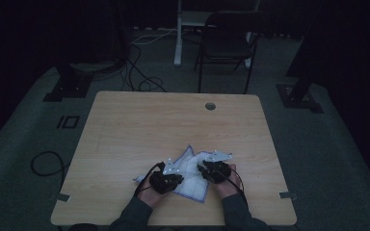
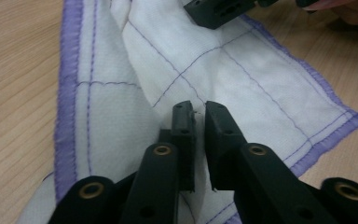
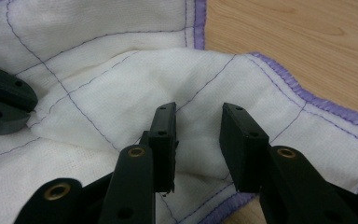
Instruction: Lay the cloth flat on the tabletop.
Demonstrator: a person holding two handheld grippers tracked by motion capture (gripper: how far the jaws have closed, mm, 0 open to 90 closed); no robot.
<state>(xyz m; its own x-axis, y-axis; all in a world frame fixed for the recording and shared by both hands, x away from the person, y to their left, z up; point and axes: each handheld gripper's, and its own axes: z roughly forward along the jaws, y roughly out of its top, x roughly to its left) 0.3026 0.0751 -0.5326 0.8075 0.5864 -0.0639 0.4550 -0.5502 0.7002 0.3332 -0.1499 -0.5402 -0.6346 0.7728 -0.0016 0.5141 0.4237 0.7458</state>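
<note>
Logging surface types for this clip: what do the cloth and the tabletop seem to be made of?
The cloth looks like soft woven cotton, matt white: a fine weave shows, it creases, thin purple stitched lines cross it and a purple overlocked edge borders it. The tabletop looks like light wood-grain laminate or veneer, smooth with a slight sheen; which of the two cannot be told.

woven white cloth [image 2: 223, 79], matt wood table [image 1: 139, 120]

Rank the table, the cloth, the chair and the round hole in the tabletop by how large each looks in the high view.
1. table, by far the largest.
2. chair; it stands farther from the camera, so its true size against the cloth is unsure.
3. cloth, partly covered by the left gripper and right gripper.
4. round hole, smallest.
</note>
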